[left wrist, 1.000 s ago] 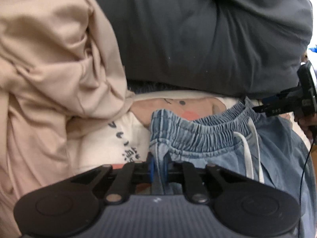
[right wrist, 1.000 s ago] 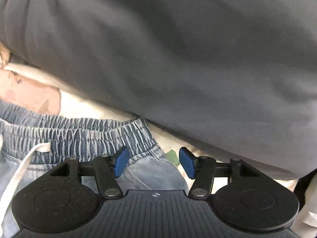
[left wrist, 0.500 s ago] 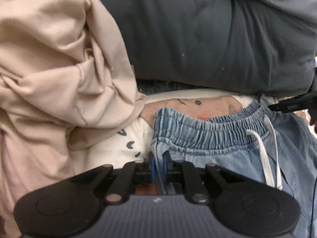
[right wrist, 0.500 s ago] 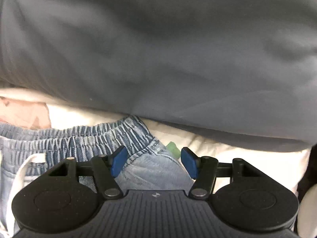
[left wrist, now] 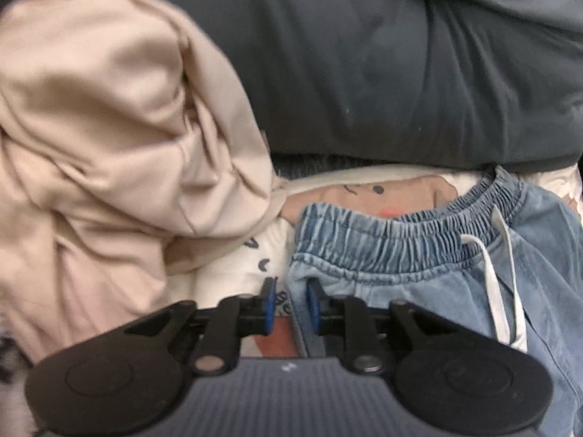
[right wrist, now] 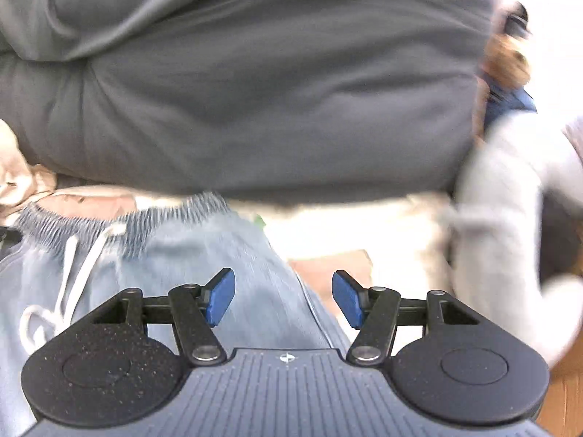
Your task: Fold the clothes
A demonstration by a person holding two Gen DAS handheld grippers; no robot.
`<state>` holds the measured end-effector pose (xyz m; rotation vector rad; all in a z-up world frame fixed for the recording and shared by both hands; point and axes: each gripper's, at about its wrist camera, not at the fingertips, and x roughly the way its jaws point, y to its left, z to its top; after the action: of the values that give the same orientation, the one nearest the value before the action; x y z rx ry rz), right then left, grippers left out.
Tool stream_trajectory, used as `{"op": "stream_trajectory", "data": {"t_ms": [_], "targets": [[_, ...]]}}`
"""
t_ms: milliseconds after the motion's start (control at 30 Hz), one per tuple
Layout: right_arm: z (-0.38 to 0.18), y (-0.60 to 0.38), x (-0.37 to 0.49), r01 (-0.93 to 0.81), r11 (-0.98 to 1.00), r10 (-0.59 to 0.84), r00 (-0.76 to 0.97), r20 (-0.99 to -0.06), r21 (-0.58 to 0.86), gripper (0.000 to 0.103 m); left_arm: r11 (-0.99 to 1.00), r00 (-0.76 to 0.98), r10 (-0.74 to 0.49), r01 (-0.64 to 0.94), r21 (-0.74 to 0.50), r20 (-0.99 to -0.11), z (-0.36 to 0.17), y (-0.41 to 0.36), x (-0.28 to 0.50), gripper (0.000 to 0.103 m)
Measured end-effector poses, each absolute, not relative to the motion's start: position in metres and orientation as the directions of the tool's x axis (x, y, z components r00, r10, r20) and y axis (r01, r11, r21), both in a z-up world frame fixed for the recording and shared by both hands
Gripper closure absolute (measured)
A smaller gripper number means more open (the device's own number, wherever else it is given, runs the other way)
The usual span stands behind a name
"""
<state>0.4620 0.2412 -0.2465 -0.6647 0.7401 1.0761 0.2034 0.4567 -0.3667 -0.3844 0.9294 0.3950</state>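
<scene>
faded denim shorts, elastic waist gathered and white drawstring trailing, are lying below a dark grey garment; left claw slightly parted around the waistband's edge, right claw gaping wide, holding nothing.

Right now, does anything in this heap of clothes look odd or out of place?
Nothing looks damaged. The light blue denim shorts lie half spread, their white drawstring trailing loose, beside a crumpled beige garment and a dark grey one, both unfolded.
</scene>
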Motion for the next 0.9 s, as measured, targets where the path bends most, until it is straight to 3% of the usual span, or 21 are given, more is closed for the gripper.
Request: {"op": "stream_trajectory", "data": {"t_ms": [167, 333, 433, 900], "targets": [[-0.23, 0.168, 0.47, -0.914, 0.383, 0.493, 0.324, -0.808, -0.134, 0.038, 0.852, 0.537, 0.209, -0.511, -0.118, -0.817, -0.34, 0.454, 0.191, 0.08], [-0.228, 0.096, 0.477, -0.874, 0.47, 0.465, 0.365, -0.807, -0.125, 0.038, 0.859, 0.537, 0.239, -0.505, -0.082, -0.809, -0.314, 0.447, 0.184, 0.069], [-0.227, 0.053, 0.481, -0.846, 0.52, 0.448, 0.388, -0.805, -0.118, 0.038, 0.882, 0.533, 0.232, -0.467, -0.054, -0.814, -0.304, 0.435, 0.191, 0.059], [-0.234, -0.141, 0.492, -0.645, 0.761, 0.35, 0.495, -0.795, -0.066, 0.038, 0.975, 0.551, 0.101, -0.22, -0.027, -0.828, -0.283, 0.335, 0.272, 0.05]]}}
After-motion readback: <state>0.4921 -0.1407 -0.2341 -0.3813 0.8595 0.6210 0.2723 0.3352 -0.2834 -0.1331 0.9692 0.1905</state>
